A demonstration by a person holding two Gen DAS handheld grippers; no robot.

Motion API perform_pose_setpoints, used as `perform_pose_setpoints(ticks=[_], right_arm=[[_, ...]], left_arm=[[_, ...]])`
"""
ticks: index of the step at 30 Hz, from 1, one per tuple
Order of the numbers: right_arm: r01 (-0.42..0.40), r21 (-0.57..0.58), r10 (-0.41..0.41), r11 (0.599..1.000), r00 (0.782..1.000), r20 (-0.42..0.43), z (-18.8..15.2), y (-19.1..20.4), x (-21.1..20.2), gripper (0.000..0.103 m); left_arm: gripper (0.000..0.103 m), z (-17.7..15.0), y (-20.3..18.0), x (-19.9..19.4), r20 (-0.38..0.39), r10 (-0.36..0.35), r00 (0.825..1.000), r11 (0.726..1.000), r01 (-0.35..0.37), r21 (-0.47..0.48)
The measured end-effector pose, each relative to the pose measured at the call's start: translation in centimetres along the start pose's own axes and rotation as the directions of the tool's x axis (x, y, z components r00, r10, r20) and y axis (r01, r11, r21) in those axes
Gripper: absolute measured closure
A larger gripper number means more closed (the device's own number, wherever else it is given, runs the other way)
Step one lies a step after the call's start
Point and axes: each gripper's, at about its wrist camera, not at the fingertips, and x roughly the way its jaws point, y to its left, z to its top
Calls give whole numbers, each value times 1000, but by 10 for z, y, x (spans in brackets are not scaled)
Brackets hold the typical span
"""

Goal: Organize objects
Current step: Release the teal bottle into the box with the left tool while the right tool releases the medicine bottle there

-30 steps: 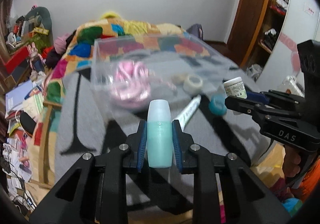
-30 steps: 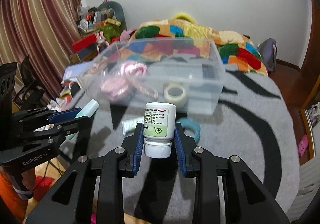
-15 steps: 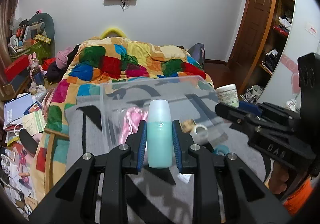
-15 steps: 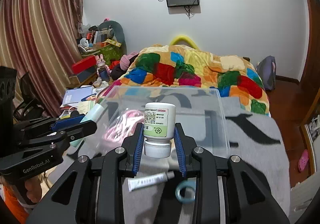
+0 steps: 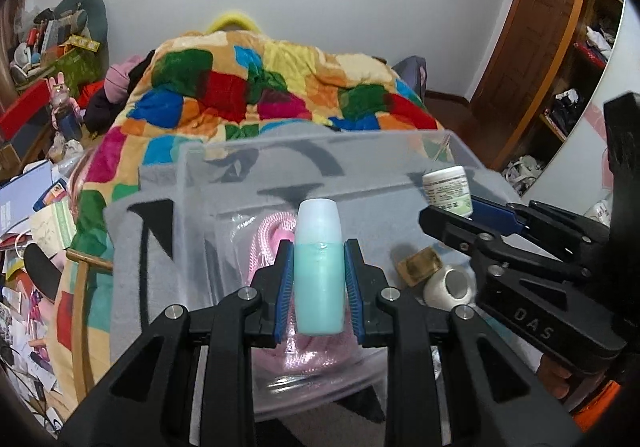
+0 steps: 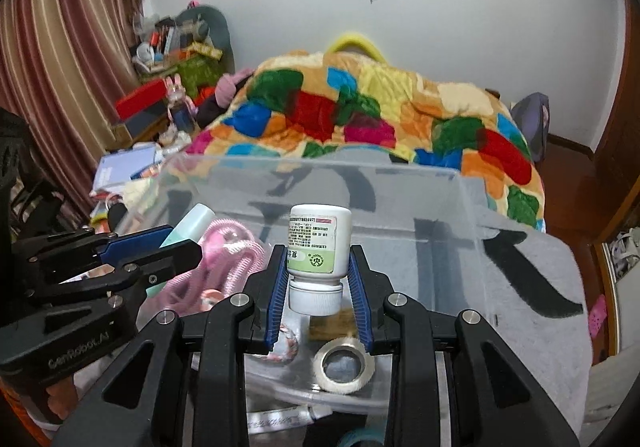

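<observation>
My left gripper [image 5: 319, 279] is shut on a teal bottle [image 5: 319, 267] with a frosted cap, held above the left part of the clear plastic bin [image 5: 192, 183]. My right gripper [image 6: 319, 287] is shut on a white pill bottle [image 6: 318, 243] with a green label, cap down, above the bin [image 6: 472, 215]. Each gripper shows in the other's view, the right gripper [image 5: 452, 207] to the right and the left gripper [image 6: 176, 243] to the left. In the bin lie a pink coil [image 5: 264, 243], a tape roll [image 6: 344, 365] and a small gold box [image 5: 420, 265].
The bin stands on a grey blanket with black marks [image 6: 532, 279] on a bed. A patchwork quilt [image 5: 260, 95] lies behind it. A white tube [image 6: 288, 419] and a teal ring [image 6: 360, 439] lie in front of the bin. Clutter fills the floor at left [image 5: 36, 215].
Both grippers have moved forward and up over the bin with their bottles. The bin's inside now lies right under the fingers; the tube and ring have dropped behind.
</observation>
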Motion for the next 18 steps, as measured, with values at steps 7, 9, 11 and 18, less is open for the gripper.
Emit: perform_pose_setpoints(ticks=[7, 9, 11, 18], right_arm=[[-23, -41, 20, 999, 998, -68, -6, 6, 12, 76], [-17, -59, 14, 998, 999, -51, -7, 7, 5, 76], [-17, -76, 14, 997, 999, -33, -6, 8, -4, 72], [-19, -88, 24, 996, 998, 50, -5, 4, -48, 63]], left_arm=[[78, 2, -9, 0, -14, 18, 1000, 999, -18, 29], [78, 3, -9, -5, -7, 18, 1000, 999, -18, 30], [73, 4, -11, -13, 8, 14, 1000, 999, -15, 33], [37, 6, -24, -58, 120, 54, 991, 995, -63, 73]])
